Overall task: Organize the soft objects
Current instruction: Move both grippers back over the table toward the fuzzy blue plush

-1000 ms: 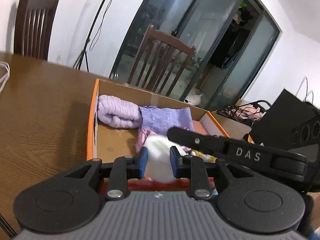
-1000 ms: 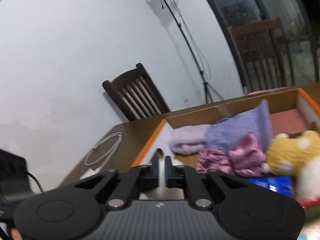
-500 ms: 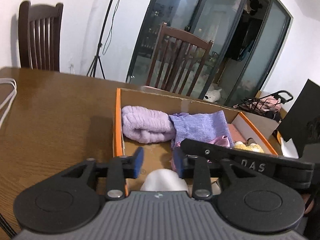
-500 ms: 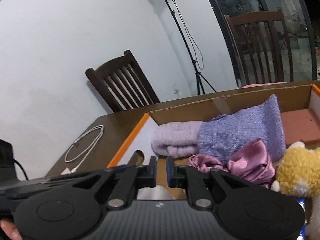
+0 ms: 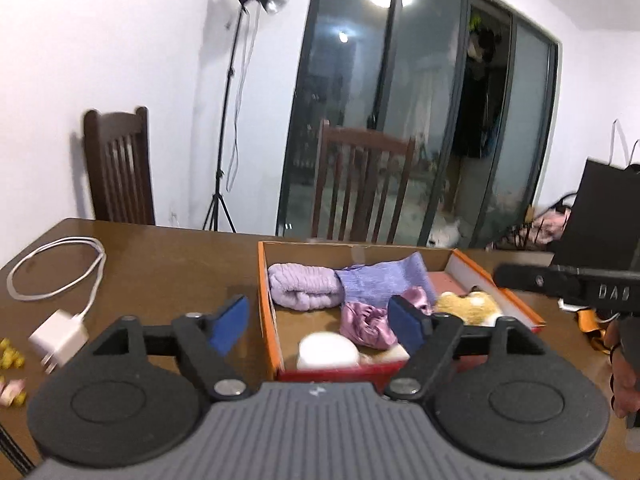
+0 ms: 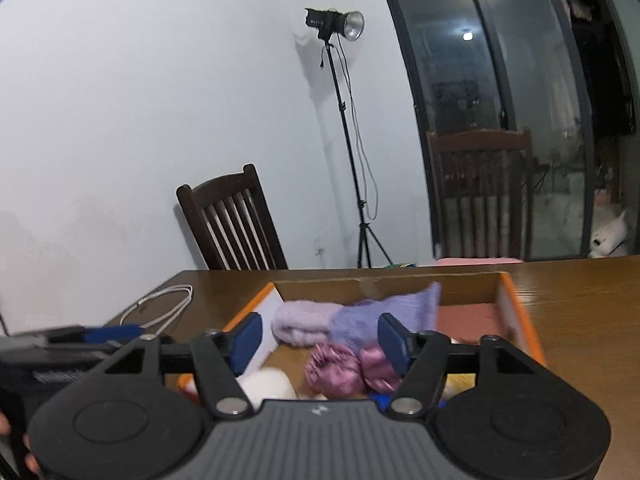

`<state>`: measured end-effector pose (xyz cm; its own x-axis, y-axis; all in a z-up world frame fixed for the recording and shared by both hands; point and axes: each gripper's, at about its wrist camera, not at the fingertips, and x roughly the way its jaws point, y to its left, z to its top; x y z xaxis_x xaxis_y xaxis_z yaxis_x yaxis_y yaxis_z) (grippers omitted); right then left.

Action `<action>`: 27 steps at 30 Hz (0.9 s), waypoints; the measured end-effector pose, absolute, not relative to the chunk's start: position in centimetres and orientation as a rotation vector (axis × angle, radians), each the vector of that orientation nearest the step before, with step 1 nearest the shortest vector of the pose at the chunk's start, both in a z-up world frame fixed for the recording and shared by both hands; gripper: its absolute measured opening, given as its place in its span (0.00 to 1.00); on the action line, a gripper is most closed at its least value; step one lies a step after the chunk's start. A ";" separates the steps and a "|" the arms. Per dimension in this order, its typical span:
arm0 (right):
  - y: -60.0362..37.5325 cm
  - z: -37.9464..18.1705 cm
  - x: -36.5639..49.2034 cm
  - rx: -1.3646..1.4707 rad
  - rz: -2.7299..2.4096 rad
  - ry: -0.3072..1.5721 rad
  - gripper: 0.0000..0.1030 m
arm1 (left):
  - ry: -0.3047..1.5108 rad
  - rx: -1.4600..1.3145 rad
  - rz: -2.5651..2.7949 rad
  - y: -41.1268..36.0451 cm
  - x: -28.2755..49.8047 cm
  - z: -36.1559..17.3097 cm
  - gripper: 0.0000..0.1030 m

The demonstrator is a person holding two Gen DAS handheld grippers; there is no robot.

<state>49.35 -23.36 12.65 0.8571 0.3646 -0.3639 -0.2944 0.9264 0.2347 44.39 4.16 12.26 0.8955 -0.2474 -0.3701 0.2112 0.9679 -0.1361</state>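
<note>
Now both grippers, left [image 5: 320, 322] and right [image 6: 320, 340], jaws just opened, empty, white plush ball [image 5: 328, 354] at the orange cardboard box's [image 5: 266, 304] six o'clock

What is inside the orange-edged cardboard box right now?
In the box: a lilac rolled towel, purple knit cloth, pink satin fabric, yellow plush toy and a white soft item. The left gripper's finger hides part.

Each gripper, the left gripper [image 5: 320, 324] and the right gripper [image 6: 319, 340], has black linkage arms with silver screws, round black discs behind the blue-padded fingers [image 5: 230, 324], and a ribbed grey body between the discs.
</note>
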 end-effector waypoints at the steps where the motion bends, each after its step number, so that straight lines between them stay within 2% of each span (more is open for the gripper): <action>1: -23.8 12.6 48.1 0.162 0.341 0.414 0.64 | 0.387 -0.092 -0.239 4.1 43.0 12.3 0.79; 4: -24.9 12.0 43.5 0.119 0.330 0.414 0.70 | 0.356 -0.074 -0.220 3.5 38.3 12.4 0.89; 6: -25.3 11.3 40.7 0.103 0.329 0.420 0.71 | 0.352 -0.068 -0.210 2.8 35.5 11.8 0.92; 14: -26.6 7.1 31.4 0.171 0.379 0.536 0.73 | 0.450 -0.097 -0.267 1.1 26.7 8.3 0.94; 27: -27.9 6.4 29.2 0.191 0.380 0.511 0.73 | 0.480 -0.042 -0.273 -2.1 27.2 7.1 0.94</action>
<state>29.18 -27.87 6.41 0.8047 0.3995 -0.4392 -0.3056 0.9129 0.2705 27.23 -2.06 7.10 0.8516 -0.2692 -0.4498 0.2495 0.9628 -0.1038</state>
